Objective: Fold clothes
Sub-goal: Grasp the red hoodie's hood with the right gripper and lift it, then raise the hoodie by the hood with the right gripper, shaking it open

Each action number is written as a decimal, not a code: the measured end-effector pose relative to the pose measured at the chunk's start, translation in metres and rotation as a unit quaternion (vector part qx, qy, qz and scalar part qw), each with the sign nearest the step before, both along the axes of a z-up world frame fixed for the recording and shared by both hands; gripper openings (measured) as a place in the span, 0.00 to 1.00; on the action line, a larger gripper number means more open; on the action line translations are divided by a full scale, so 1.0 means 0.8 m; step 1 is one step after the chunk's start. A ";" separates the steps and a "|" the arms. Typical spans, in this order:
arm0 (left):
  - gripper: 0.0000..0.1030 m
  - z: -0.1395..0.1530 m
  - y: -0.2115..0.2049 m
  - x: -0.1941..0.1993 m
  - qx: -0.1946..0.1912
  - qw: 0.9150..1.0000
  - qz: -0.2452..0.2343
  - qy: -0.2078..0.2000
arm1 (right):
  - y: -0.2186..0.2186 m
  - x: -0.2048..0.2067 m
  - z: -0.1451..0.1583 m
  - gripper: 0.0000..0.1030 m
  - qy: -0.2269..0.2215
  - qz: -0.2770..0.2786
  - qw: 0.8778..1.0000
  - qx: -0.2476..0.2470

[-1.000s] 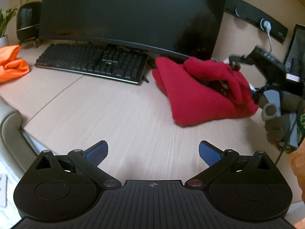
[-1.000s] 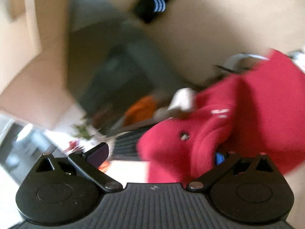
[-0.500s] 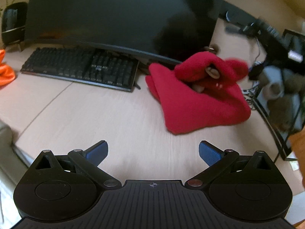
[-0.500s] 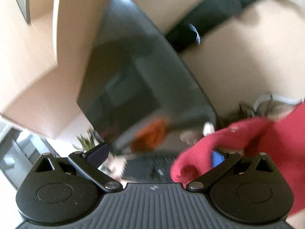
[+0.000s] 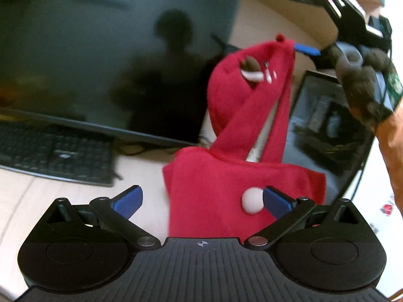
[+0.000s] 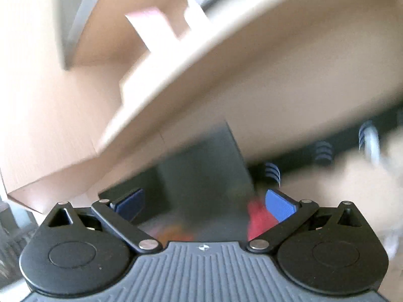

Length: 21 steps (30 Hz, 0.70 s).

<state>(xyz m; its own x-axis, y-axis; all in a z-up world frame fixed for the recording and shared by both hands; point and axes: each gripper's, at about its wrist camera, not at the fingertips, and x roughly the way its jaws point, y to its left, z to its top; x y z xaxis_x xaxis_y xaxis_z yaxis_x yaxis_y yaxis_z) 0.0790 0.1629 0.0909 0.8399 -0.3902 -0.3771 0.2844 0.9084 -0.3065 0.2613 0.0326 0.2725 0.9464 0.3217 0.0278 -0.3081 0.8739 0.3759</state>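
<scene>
— How are the hand-held grippers seen?

— The left hand-held gripper (image 5: 201, 197) is spread wide, nothing grasped. The right hand-held gripper (image 5: 306, 49) is raised, with the red garment (image 5: 241, 176) hung from one blue finger; its grip cannot be told.

— And handling?

— Soft, light, floppy cloth is judged; a lower hem should be taken. The bench (image 5: 50, 196) is crowded by the keyboard (image 5: 55, 151) and monitor (image 5: 100, 50).
</scene>
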 end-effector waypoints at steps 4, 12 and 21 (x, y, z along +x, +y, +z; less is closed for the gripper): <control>1.00 0.007 -0.025 0.009 -0.001 0.999 -0.043 -0.024 | 0.000 -0.031 0.078 1.00 -0.039 -0.051 0.994 -0.084; 1.00 0.004 -0.052 0.028 0.011 1.000 -0.013 -0.003 | -0.008 -0.034 -0.036 1.00 0.078 -0.049 0.961 -0.262; 1.00 -0.005 -0.071 0.047 0.021 0.998 0.047 0.043 | -0.037 0.101 -0.223 1.00 0.212 -0.067 0.910 -0.351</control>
<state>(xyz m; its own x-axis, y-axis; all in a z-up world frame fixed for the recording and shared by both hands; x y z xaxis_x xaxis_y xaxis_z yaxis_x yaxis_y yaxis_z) 0.1162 0.1058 0.0872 0.8358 -0.2927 -0.4645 0.1710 0.9427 -0.2864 0.3419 0.0029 0.0942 0.8560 0.0009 -0.5170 -0.1394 0.9634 -0.2290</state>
